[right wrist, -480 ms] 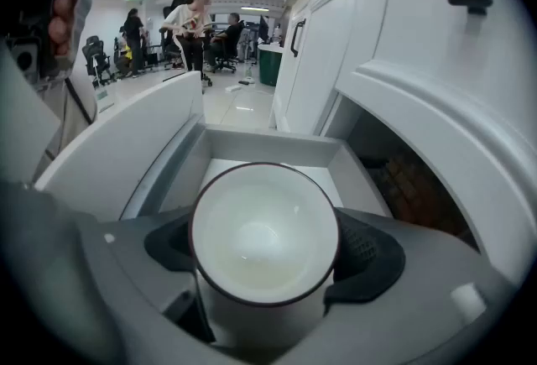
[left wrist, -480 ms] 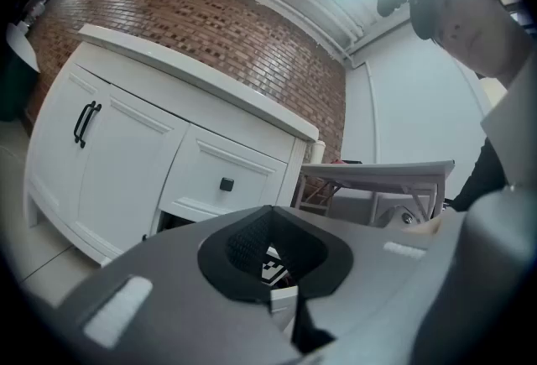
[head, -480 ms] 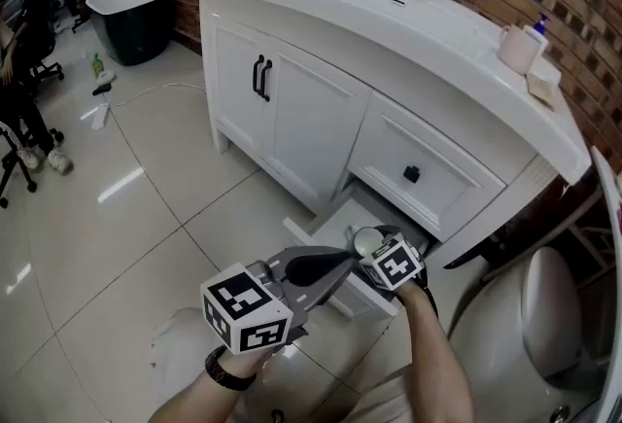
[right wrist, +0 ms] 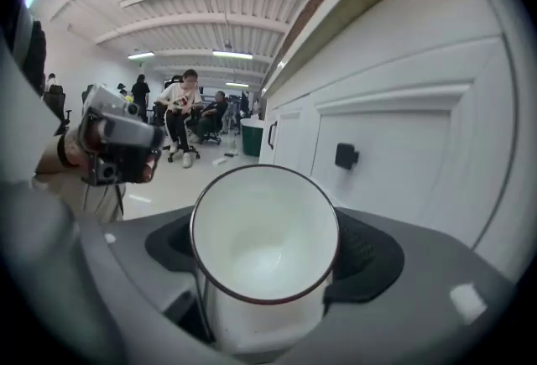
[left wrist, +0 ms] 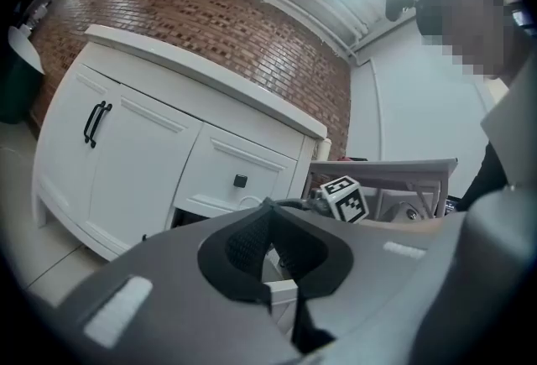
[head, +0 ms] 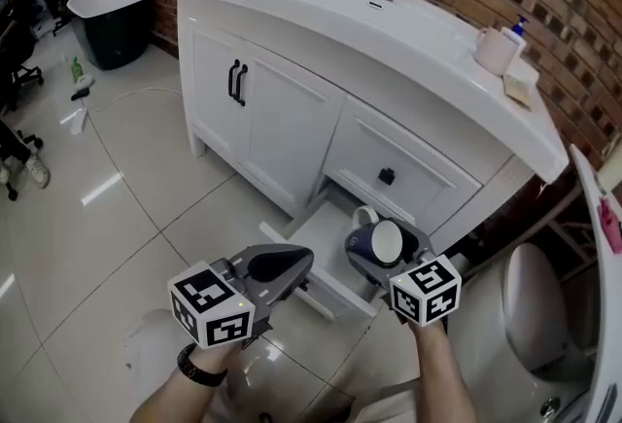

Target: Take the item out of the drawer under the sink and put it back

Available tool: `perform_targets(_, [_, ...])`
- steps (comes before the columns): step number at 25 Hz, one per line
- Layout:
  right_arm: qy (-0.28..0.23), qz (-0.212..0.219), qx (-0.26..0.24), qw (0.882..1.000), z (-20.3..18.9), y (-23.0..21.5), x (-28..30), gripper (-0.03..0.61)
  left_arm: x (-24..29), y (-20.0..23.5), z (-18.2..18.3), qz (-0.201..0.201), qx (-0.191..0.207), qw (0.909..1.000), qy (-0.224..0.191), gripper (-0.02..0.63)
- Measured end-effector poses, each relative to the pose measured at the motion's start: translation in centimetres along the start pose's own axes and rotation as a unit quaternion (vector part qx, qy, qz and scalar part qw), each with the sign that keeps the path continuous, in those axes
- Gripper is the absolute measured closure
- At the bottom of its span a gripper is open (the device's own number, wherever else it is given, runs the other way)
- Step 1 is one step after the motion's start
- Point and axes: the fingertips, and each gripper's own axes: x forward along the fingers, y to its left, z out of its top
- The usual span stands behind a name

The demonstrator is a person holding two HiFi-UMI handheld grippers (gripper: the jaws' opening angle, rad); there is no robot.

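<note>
A dark blue mug (head: 374, 242) with a white inside hangs just above the open bottom drawer (head: 316, 246) of the white sink cabinet. My right gripper (head: 381, 252) is shut on it. In the right gripper view the mug (right wrist: 264, 242) fills the space between the jaws, its mouth towards the camera. My left gripper (head: 303, 262) is shut and holds nothing; it hovers at the drawer's front left corner. In the left gripper view its tips (left wrist: 267, 209) meet, with the right gripper's marker cube (left wrist: 344, 197) beyond them.
Above the open drawer is a shut drawer with a black knob (head: 387, 176). Cabinet doors with black handles (head: 234, 83) are to the left. A toilet (head: 530, 314) stands close on the right. A pink cup (head: 494, 50) sits on the counter. A black bin (head: 107, 17) stands far left.
My right gripper has drawn back from inside the drawer towards me, and the mug has come up out of it. The left gripper has stayed near the drawer's front.
</note>
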Motion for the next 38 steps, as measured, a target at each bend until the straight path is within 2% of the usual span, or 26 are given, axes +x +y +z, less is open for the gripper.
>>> perform_targets(4, [-0.05, -0.029, -0.011, 0.998, 2.5, 0.2, -3.7, 0.158, 0.3, 0.0, -0.2, 0.003, 0.014, 0.9999, 0.008, 0.601])
perform_targets(8, [-0.077, -0.034, -0.011, 0.996, 3.5, 0.5, -5.9, 0.158, 1.1, -0.8, -0.7, -0.004, 0.031, 0.9993, 0.022, 0.601])
perform_targets(11, [-0.076, -0.032, -0.016, 0.996, 3.3, 0.6, -6.4, 0.158, 1.4, -1.1, -0.7, 0.0, 0.046, 0.9987, 0.019, 0.601])
perform_targets(13, [-0.071, -0.03, -0.016, 0.997, 3.0, 0.5, -6.4, 0.158, 1.5, -1.0, -0.7, 0.003, 0.045, 0.9989, 0.014, 0.601])
perform_targets(18, [-0.071, -0.028, -0.01, 0.997, 2.9, 0.3, -6.4, 0.158, 1.6, -0.3, -1.5, 0.009, 0.04, 0.9986, 0.033, 0.601])
perform_targets(23, [-0.066, -0.025, -0.014, 0.997, 2.6, 0.4, -5.9, 0.158, 1.4, -0.6, -1.2, 0.003, 0.033, 0.9991, 0.027, 0.601])
perform_targets(26, [-0.034, -0.019, -0.021, 0.999, 1.3, 0.1, -4.3, 0.158, 1.1, -0.6, -0.9, 0.001, 0.031, 0.9992, 0.026, 0.601])
perform_targets(30, [0.063, 0.003, 0.007, 0.998, -3.3, -0.9, 0.5, 0.158, 0.8, -0.4, -1.2, 0.006, 0.027, 0.9991, 0.032, 0.601])
perform_targets(35, [0.168, 0.023, 0.04, 0.985, -8.8, -1.8, 6.6, 0.158, 0.3, 0.0, -1.3, 0.015, 0.023, 0.999, 0.035, 0.601])
perform_targets(38, [0.217, 0.029, 0.019, 0.976, -10.8, -1.5, 8.8, 0.158, 0.1, 0.3, -1.0, 0.019, 0.022, 0.999, 0.032, 0.601])
